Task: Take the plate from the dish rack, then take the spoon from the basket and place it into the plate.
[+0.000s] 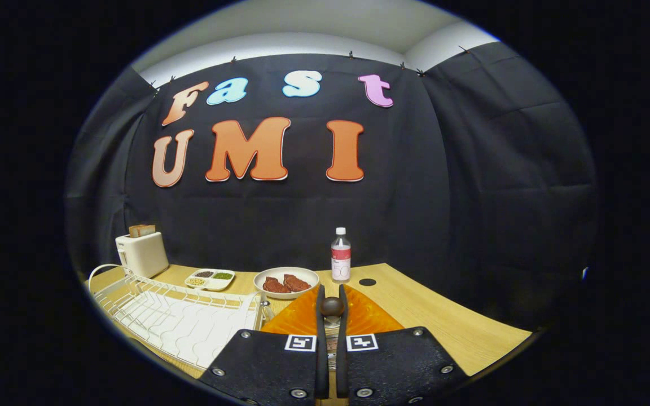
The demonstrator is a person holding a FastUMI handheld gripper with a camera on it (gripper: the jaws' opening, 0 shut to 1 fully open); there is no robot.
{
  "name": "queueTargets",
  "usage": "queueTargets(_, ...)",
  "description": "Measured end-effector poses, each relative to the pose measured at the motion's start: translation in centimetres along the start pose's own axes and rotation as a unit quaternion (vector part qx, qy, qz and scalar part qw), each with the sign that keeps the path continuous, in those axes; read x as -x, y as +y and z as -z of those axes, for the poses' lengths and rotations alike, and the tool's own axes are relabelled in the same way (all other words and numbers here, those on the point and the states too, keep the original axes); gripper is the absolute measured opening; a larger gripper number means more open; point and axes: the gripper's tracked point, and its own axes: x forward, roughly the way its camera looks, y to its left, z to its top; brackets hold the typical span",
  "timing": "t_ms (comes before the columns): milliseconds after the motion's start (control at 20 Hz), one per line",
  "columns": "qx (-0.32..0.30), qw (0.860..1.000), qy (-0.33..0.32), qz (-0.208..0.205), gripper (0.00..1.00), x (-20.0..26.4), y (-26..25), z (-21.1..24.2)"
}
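Claw (332, 307) pinches the spoon (332, 306) over the orange plate (297, 321) (already off the rack); lower before releasing.

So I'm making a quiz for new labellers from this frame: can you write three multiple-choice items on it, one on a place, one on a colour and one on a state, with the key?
1. Where is the orange plate?
A. in the dish rack
B. on the table right of the dish rack
C. on the toaster

2. What colour is the bottle's cap?
A. white
B. green
C. black

3. What are the gripper's fingers doing?
A. spread wide, empty
B. closed on a dark round-ended handle
C. gripping the bottle

Key:
1 B, the plate lies on the table beside the dish rack.
2 A, the bottle has a white cap.
3 B, the gripper pinches the handle above the plate.
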Motion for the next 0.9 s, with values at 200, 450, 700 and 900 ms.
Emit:
queueTargets(200, 0.002, 1.0, -0.017, -0.013, 0.05, 3.1, 1.2, -3.2)
queueTargets(450, 0.01, 0.999, -0.025, -0.044, 0.05, 7.4, 4.2, -5.1)
queueTargets(700, 0.008, 0.996, -0.014, -0.089, 0.05, 12.0, 9.0, -4.2)
queueTargets(900, 0.002, 0.993, 0.001, -0.121, 0.05, 14.9, 12.7, -2.8)
